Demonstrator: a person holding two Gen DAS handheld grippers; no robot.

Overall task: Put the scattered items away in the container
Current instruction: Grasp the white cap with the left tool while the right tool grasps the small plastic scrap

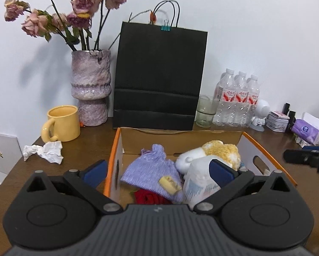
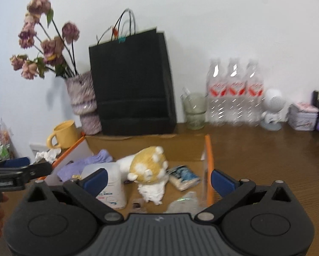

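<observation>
Left wrist view: the left claw [image 1: 158, 171] hangs with its jaws wide apart and nothing between them, above the near left edge of the cardboard box [image 1: 181, 141] with orange rims. Inside the box lie a lilac knitted hat [image 1: 153, 170], a red rose [image 1: 147, 198], a white bottle [image 1: 199, 182] and a yellow-and-white plush toy [image 1: 215, 152]. A crumpled tissue [image 1: 45, 152] lies on the brown worktop [image 1: 80, 151] to the left of the box, near a yellow mug [image 1: 62, 123]. A black paper bag [image 1: 159, 76] stands behind the box.

Right wrist view, somewhat blurred: the right claw [image 2: 158, 178] is also spread wide and empty, straddling the box's right wall [image 2: 208, 162]. The plush toy [image 2: 148, 168] lies mid-box, with a small packet [image 2: 184, 177] just to its right and the white bottle [image 2: 111, 187] to its left. The left claw [image 2: 16, 166] shows at the left edge.
</observation>
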